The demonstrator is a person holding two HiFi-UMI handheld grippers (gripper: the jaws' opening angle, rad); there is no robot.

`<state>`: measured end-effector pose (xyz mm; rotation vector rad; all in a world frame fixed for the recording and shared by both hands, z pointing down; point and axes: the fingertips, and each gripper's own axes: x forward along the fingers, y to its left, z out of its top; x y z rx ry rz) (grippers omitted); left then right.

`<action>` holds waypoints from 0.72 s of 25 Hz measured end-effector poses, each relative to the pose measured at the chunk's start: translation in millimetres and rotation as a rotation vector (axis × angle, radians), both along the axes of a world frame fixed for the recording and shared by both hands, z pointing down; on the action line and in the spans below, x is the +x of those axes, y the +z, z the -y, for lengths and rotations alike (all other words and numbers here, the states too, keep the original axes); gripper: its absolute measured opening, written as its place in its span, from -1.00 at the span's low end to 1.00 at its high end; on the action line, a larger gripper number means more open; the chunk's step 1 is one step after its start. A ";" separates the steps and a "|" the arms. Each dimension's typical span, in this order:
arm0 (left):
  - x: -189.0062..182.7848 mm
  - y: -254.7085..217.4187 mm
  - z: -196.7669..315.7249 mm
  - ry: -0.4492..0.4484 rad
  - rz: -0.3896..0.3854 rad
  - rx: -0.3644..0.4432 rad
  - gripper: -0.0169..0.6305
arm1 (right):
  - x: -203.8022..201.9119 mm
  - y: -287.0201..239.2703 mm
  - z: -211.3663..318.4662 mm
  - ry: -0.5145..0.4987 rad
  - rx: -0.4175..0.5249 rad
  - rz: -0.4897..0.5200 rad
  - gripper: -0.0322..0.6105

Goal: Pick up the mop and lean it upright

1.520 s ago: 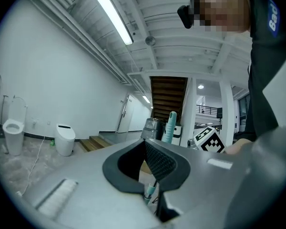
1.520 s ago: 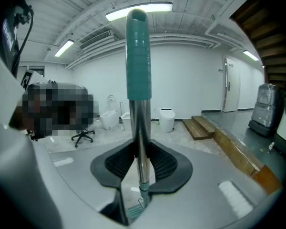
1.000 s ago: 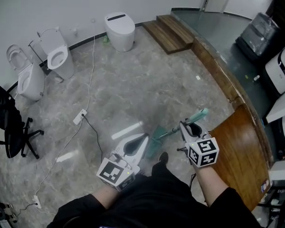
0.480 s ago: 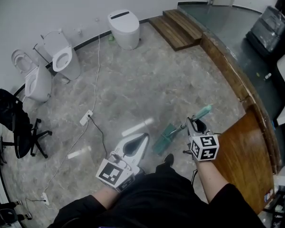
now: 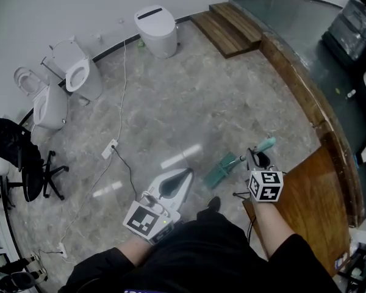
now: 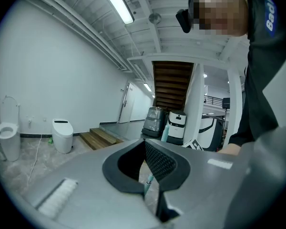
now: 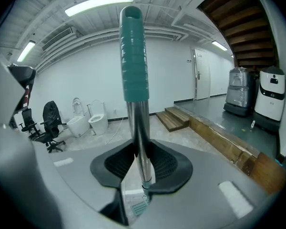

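While the right gripper (image 5: 255,159) keeps its jaws partly closed on the mop (image 5: 218,173), the pads press on either side of the bare metal shaft (image 7: 141,149), just below the teal ribbed grip (image 7: 134,56) that rises past them in the right gripper view. In the head view the mop slants from its green head, low over the grey marble floor (image 5: 219,102) in front of the person's dark shoe (image 5: 212,202), up to the teal grip end beside the wooden panel (image 5: 305,200) on the right; whether the head touches the floor cannot be told. The left gripper (image 5: 186,173) hovers near the mop head but apart from it, its jaws drawn together at the tips with nothing between them, as the left gripper view (image 6: 144,144) confirms. Farther off, three white toilets (image 5: 155,29) stand along the wall, a black office chair (image 5: 21,160) sits at the left, a white cable with a power strip (image 5: 110,148) runs across the floor, and wooden steps (image 5: 229,32) lead up to a raised grey platform (image 5: 305,23).
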<state>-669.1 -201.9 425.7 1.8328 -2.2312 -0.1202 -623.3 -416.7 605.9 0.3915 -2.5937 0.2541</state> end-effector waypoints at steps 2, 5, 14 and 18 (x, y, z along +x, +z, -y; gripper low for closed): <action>-0.6 1.0 10.8 0.002 0.000 -0.009 -0.92 | 2.4 7.7 14.3 0.014 -0.004 -0.013 -0.57; 4.2 5.1 24.5 0.006 0.006 -0.023 -0.91 | 12.8 22.5 34.4 0.037 -0.009 -0.026 -0.57; 18.3 15.0 60.6 0.064 -0.001 -0.055 -0.91 | 64.2 78.1 56.0 0.061 -0.036 -0.148 -0.57; 18.4 18.2 70.1 0.113 -0.017 -0.047 -0.91 | 77.9 80.7 57.0 0.066 -0.023 -0.154 -0.57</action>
